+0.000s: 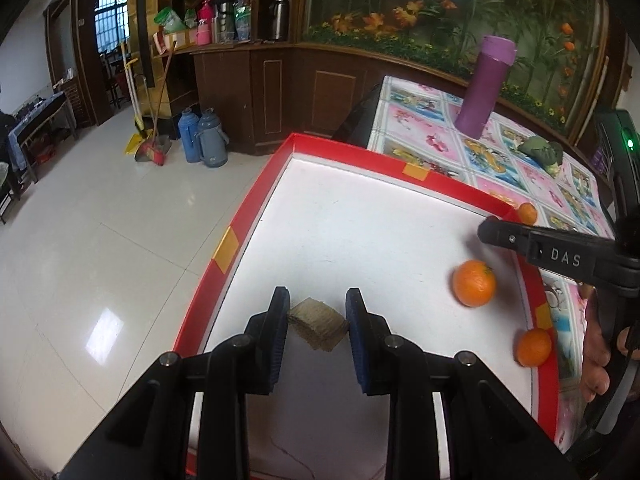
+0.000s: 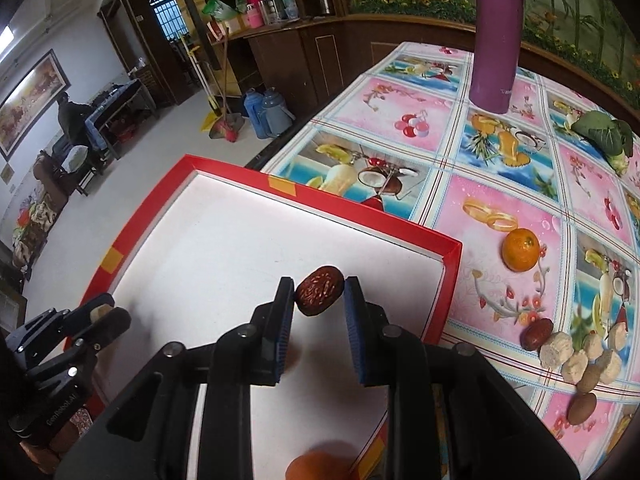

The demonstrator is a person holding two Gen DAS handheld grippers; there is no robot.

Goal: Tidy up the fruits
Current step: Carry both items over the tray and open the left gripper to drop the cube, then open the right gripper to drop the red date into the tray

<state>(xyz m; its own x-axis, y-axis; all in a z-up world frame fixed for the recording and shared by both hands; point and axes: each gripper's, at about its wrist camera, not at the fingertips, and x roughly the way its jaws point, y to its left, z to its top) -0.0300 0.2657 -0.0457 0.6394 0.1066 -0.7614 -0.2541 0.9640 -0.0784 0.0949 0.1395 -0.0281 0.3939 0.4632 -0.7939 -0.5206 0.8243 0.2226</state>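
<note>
A red-rimmed white tray [image 1: 256, 208] lies on the table's near left; it also shows in the right wrist view [image 2: 360, 216]. My left gripper [image 1: 318, 320] is shut on a tan wafer block [image 1: 318, 326] over the tray's left part. My right gripper [image 2: 319, 294] is shut on a dark red date [image 2: 319, 295], held above the tray's right side. In the left wrist view the right gripper [image 1: 490, 232] reaches in from the right. One orange [image 1: 474, 283] lies in the tray. Another orange [image 1: 534, 346] sits at the tray's right rim. A third orange [image 2: 520, 249] lies on the tablecloth.
A purple flask [image 2: 498, 36] stands at the table's back. A green leafy vegetable [image 2: 604, 136] lies at the far right. A date [image 2: 538, 334], pale chunks [image 2: 576, 356] and brown nuts [image 2: 582, 408] lie right of the tray. Floor [image 1: 100, 260] drops off left.
</note>
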